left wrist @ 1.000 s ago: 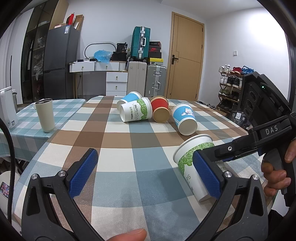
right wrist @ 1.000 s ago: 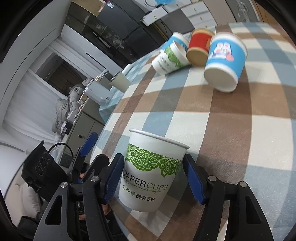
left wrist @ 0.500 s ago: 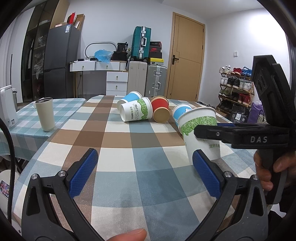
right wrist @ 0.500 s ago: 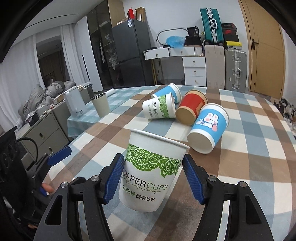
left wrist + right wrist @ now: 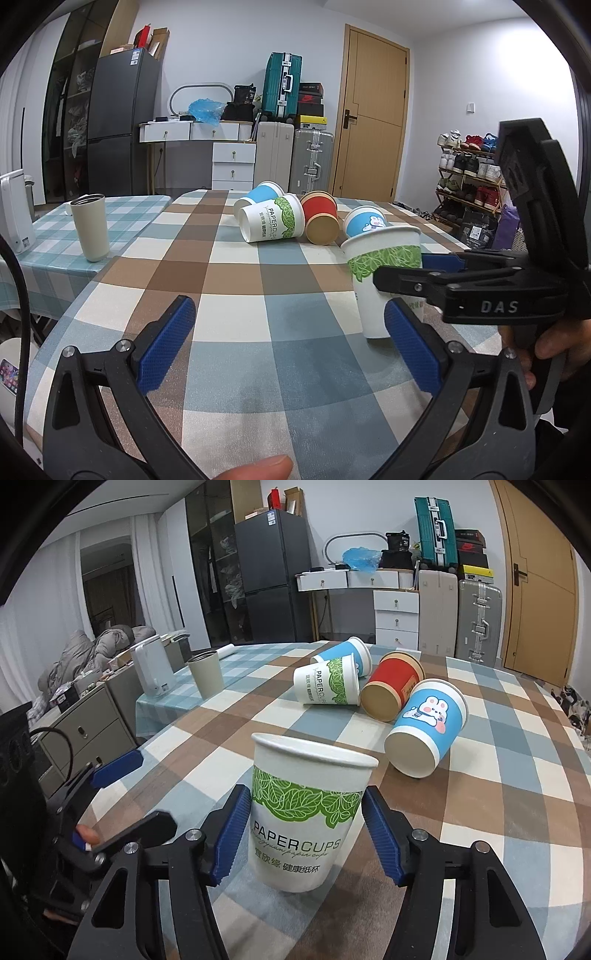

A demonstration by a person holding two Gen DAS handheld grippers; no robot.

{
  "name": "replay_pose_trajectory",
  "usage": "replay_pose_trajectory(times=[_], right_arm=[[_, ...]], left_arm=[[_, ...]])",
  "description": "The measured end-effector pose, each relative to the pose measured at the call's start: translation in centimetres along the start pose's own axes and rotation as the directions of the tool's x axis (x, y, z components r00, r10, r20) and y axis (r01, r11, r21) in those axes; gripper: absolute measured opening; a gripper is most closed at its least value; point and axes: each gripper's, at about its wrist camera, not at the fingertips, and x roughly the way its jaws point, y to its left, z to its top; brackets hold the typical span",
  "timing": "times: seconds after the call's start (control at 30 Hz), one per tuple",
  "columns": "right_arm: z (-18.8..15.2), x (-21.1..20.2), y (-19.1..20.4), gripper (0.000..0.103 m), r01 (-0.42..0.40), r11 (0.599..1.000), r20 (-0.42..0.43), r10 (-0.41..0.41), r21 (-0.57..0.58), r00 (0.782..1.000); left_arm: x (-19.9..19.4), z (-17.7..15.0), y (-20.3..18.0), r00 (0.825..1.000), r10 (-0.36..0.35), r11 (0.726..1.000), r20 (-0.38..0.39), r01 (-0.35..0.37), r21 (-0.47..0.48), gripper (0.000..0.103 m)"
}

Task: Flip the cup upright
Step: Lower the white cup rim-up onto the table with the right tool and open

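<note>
Right tongs (image 5: pixel 303 834) pinched upright leaf-print cup (image 5: pixel 308 812), four tipped cups (image 5: pixel 391 690) lay behind mid-counter (image 5: pixel 517 775), left tongs (image 5: pixel 288 347) spread empty, kettle (image 5: pixel 151 670) clearest in right view.

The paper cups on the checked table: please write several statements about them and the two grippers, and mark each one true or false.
1. The right gripper grips the green-leaf cup, which stands with its mouth up. True.
2. The left gripper holds a cup. False: its jaws stand open with nothing between them.
3. The red cup stands upright. False: it lies on its side.
4. The blue rabbit cup lies on its side, its base toward the right wrist camera. True.
5. The grey tumbler lies tipped over. False: it stands upright on the neighbouring table.
</note>
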Motion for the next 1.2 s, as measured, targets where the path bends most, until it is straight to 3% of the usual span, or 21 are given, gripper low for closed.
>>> replay_pose_trajectory(times=[0.27, 0.53, 0.87, 0.97, 1.13, 1.2], right_arm=[[-2.1, -1.8, 0.4, 0.062, -0.042, 0.998, -0.031, 0.041, -0.05, 0.999], [-2.5, -1.4, 1.6, 0.061, 0.06, 0.993, 0.032, -0.057, -0.105, 0.998], [-2.2, -0.3, 2.2, 0.062, 0.065, 0.99, 0.017, -0.064, -0.126, 0.998], [-2.3, -0.4, 2.1, 0.069, 0.056, 0.99, 0.018, -0.055, -0.127, 0.998], [-2.6, -1.7, 0.9, 0.094, 0.034, 0.995, 0.064, -0.028, -0.089, 0.998], [-2.8, -2.6, 0.2, 0.099, 0.026, 0.997, 0.096, -0.02, -0.067, 0.995]], left_arm=[[0.0, 0.0, 0.1, 1.0, -0.001, 1.0, 0.0, 0.001, 0.0, 0.102], [0.0, 0.0, 0.0, 1.0, -0.001, 1.0, 0.0, 0.001, 0.0, 0.102], [0.0, 0.0, 0.1, 1.0, -0.001, 1.0, 0.0, 0.001, 0.0, 0.102], [0.0, 0.0, 0.1, 1.0, -0.001, 1.0, 0.0, 0.001, -0.001, 0.102], [0.0, 0.0, 0.1, 1.0, -0.003, 1.0, 0.001, 0.003, -0.001, 0.102], [0.0, 0.0, 0.1, 1.0, -0.001, 1.0, 0.0, 0.001, -0.001, 0.102]])
